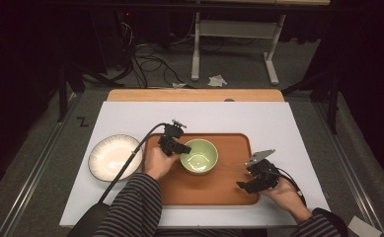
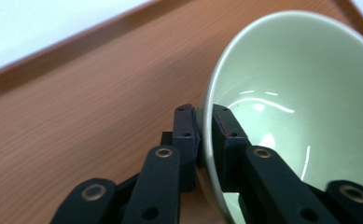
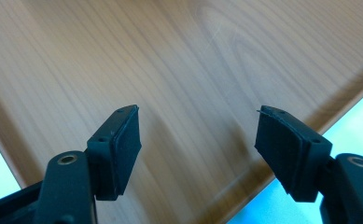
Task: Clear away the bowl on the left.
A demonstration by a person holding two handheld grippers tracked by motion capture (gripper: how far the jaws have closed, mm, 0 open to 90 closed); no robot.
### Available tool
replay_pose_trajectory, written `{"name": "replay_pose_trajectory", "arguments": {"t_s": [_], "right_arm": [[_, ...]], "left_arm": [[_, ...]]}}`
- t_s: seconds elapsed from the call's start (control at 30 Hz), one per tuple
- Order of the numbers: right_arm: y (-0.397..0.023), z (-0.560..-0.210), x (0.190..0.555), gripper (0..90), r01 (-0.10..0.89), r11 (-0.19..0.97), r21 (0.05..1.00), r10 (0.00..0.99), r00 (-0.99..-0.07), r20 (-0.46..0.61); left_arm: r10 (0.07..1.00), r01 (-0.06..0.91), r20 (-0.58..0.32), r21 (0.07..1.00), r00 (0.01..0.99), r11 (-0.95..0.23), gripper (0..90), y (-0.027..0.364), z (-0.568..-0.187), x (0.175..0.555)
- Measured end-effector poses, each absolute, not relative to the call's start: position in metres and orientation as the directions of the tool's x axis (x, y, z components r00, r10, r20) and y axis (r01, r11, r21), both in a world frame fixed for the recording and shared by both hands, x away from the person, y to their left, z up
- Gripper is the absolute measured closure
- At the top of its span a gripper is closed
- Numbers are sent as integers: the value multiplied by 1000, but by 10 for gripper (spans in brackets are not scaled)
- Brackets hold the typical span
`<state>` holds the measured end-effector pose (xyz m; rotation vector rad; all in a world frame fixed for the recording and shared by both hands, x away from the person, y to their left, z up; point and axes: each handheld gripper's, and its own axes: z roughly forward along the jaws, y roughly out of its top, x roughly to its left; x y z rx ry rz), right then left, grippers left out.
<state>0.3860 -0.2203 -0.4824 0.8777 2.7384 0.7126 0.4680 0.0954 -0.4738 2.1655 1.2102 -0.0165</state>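
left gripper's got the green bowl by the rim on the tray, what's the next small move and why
Probably lift the green bowl a little, straight up off the wooden tray. The left gripper has its jaws clamped on the rim, one inside and one outside, and the right gripper hangs open above the tray, holding nothing.

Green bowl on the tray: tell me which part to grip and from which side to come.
Grip the thin rim of the green bowl on its left side, one jaw inside and one outside, as the left hand-held gripper does. The bowl stands upright on the wooden tray with smooth, flaring walls, too wide to span.
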Motion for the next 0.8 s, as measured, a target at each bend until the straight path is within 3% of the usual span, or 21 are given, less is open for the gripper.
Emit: {"name": "replay_pose_trajectory", "arguments": {"t_s": [0.43, 0.8], "right_arm": [[-222, -481, 387, 325, 500, 700, 509, 587, -810, -11], [-220, -482, 386, 324, 508, 704, 497, 590, -807, -10]], "left_arm": [[778, 703, -224, 616, 588, -354, 587, 122, -439, 453], [796, 687, -200, 648, 571, -330, 541, 150, -424, 438]]}}
